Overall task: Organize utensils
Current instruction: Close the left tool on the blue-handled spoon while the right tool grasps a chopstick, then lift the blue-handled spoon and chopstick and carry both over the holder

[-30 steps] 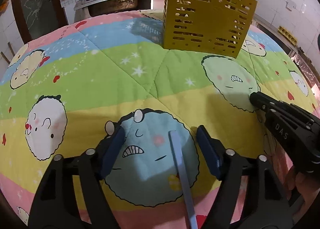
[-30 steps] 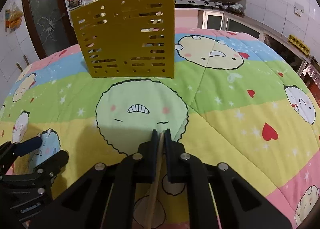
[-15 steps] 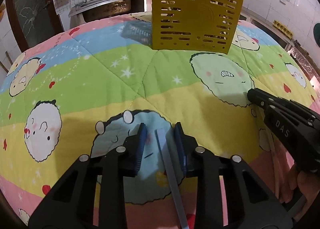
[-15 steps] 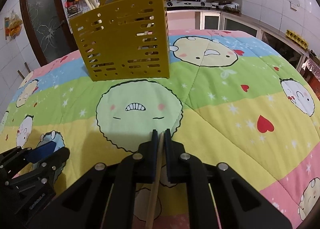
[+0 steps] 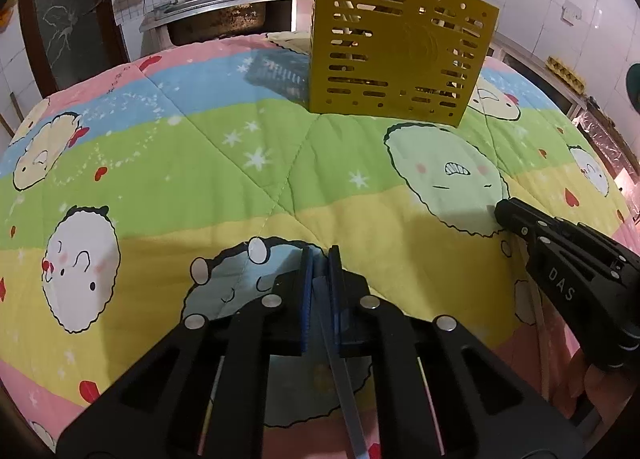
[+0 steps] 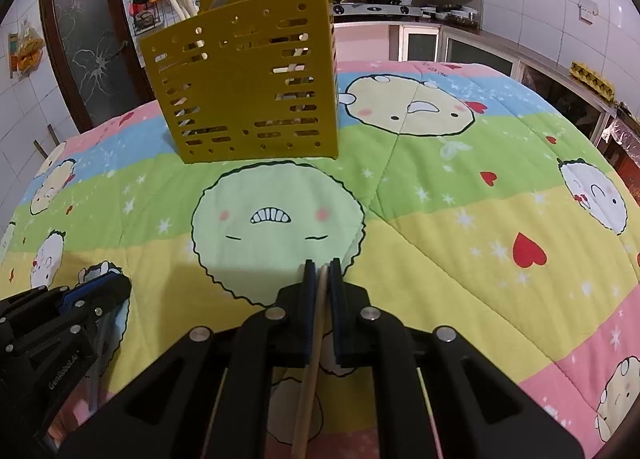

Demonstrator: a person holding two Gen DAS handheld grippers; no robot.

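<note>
1. While the left gripper (image 5: 320, 259) has just been closing, its pads are now pinching the flat grey utensil handle (image 5: 340, 375), which is running back beneath the gripper toward the camera.
2. The right gripper (image 6: 322, 267) is clenching a wooden chopstick (image 6: 310, 375) that is lying between its pads.
3. Both grippers are pointing steeply down at the quilt (image 5: 200, 179), side by side and a little apart.
4. The yellow slotted holder (image 6: 248, 91) is standing upright well ahead, already carrying chopsticks, with bare quilt lying between it and the grippers.
</note>
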